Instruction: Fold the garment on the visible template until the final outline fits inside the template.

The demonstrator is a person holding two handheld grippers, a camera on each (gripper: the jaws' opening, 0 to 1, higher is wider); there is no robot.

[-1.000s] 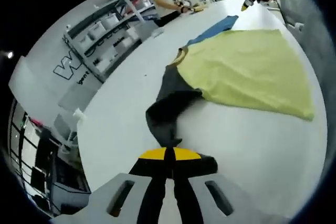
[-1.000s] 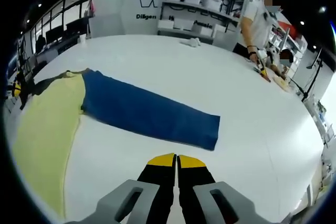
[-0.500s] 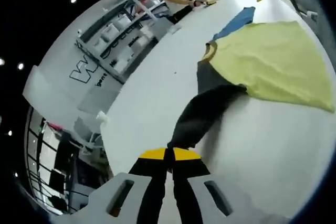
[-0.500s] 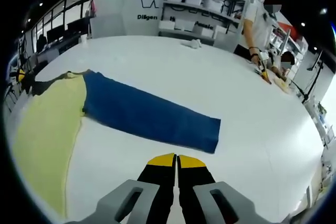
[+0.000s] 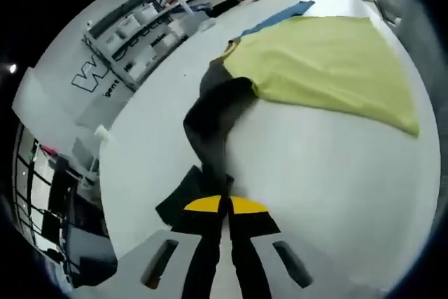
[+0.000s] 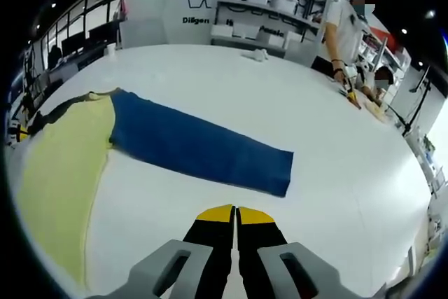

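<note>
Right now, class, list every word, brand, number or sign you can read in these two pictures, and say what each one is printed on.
"W": large outlined letter on the white wall behind the shelves; the rest of the word is hidden.
Small line under it on the same wall: too blurred to read.
Shirt, table, bins: no text seen.

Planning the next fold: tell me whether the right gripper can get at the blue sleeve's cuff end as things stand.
Probably yes. The right gripper is shut with nothing in it, and only bare white table lies between it and the blue sleeve.
</note>
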